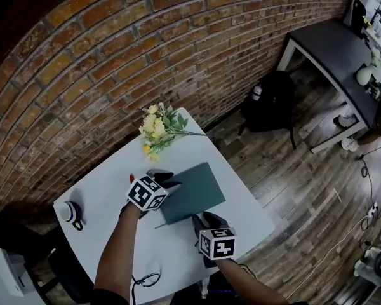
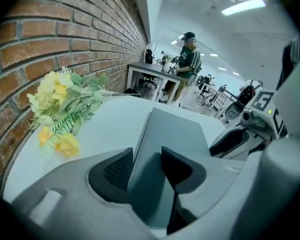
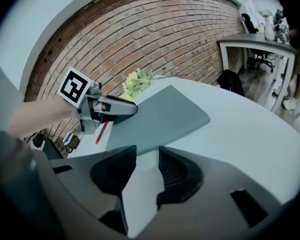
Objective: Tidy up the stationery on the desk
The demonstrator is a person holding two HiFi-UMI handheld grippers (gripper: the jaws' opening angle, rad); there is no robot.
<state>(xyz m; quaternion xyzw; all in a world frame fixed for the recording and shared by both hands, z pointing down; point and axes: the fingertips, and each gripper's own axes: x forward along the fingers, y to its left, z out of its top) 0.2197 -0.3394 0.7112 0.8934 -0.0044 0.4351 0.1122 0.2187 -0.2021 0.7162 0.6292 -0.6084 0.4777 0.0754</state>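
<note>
A grey-green notebook (image 1: 193,191) lies in the middle of the white table (image 1: 241,208). My left gripper (image 1: 167,180) is shut on the notebook's left edge; in the left gripper view the cover (image 2: 175,134) runs straight between the closed jaws (image 2: 147,166). My right gripper (image 1: 203,220) sits at the notebook's near corner. Its jaws (image 3: 147,166) stand a little apart, with only white surface showing between them, just short of the notebook (image 3: 160,116). A red pen (image 3: 101,132) lies beside the left gripper (image 3: 124,109).
Yellow artificial flowers (image 1: 157,129) lie at the table's far edge by the brick wall. A black-and-white mug (image 1: 70,213) stands at the left, and a thin black loop (image 1: 147,279) lies near the front. A black backpack (image 1: 270,100) sits on the floor, near a dark desk (image 1: 333,53).
</note>
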